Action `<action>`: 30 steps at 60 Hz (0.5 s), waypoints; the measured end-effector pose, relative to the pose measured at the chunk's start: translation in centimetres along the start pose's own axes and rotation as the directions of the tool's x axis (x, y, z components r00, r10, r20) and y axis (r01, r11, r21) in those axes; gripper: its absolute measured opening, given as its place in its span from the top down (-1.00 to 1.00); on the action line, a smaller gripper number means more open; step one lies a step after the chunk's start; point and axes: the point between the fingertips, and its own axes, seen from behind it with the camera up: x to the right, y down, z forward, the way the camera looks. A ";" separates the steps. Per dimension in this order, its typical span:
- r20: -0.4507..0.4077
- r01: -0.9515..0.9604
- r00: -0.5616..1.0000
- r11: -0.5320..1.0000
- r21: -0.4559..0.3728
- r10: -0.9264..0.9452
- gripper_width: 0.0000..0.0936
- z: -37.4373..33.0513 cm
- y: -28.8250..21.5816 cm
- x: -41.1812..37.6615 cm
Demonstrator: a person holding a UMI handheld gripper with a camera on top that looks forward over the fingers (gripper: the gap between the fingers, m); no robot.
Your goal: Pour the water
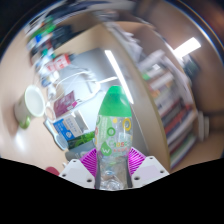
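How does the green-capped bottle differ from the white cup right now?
The bottle is clear with a green cap and printed pattern; the cup is plain white. The bottle sits between the hand-held gripper fingers, which press on it; the cup stands apart, beyond them. The bottle is capped; the cup shows an open mouth.

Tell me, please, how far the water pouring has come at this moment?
Done: the gripper is shut on the green-capped bottle, lifted off the table. In hand: carrying it, the view tilted. Left: the green cap looks to be on, so no water flows yet; the white cup, beyond the fingers, may be the target, but its contents are hidden.
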 end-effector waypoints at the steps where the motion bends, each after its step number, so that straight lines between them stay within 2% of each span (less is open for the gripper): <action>1: -0.005 0.067 0.998 0.998 0.009 -0.067 0.23 0.7 -0.8 -0.6; 6: -0.034 0.425 0.905 0.903 0.060 -0.424 0.22 3.4 -3.9 -2.2; 14: -0.115 0.808 0.588 0.575 0.132 -0.800 0.23 5.4 -7.8 -5.1; 21: -0.180 0.943 0.325 0.304 0.138 -0.928 0.23 6.0 -9.6 -6.5; 30: -0.178 0.976 0.199 0.178 0.128 -0.964 0.22 6.3 -10.0 -7.1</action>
